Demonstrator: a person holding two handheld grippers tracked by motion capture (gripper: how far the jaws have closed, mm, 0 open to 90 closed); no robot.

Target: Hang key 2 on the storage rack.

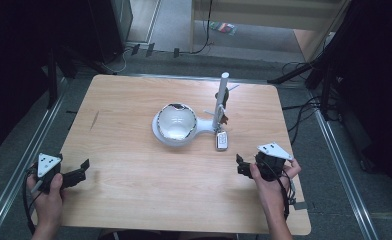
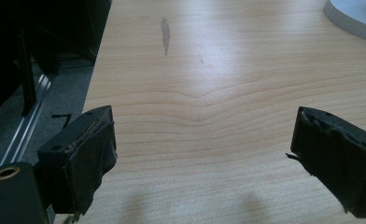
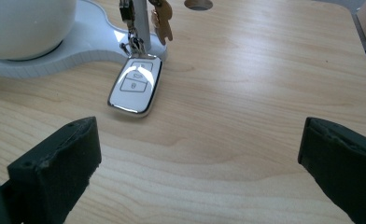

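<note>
Key fob (image 3: 135,86) is what the work seems to be about, and so far nothing has been picked up, so basically everything is left to do.

Going left to right in the high view: the left gripper (image 1: 84,170) is parked at about 8 o'clock on the desk (image 1: 134,200), held near the left edge. Its jaws are spread wide in the left gripper view, with just bare wood between them, and nothing is being touched. A dark smudge (image 2: 165,35) can be seen on the wood further ahead.

At the middle of the desk a white stand (image 1: 204,125) is set, with a shiny round bowl (image 1: 176,121) sitting on its wide end and an upright white post (image 1: 221,100) on its narrow end. A brownish key (image 3: 162,21) can be made out hanging by the post in the right gripper view.

The fob lies flat on the desk just at 6 o'clock from the post, touching or nearly touching the stand's base, and it looks linked to the post by a small chain or ring. It's a white slab with rounded corners, a chrome rim and two button outlines on its face.

The right gripper (image 1: 240,166) is held at about 4 o'clock, near the fob but clear of it, jaws wide apart and pointed its way. A reach and a pinch are judged to be what's still needed.
</note>
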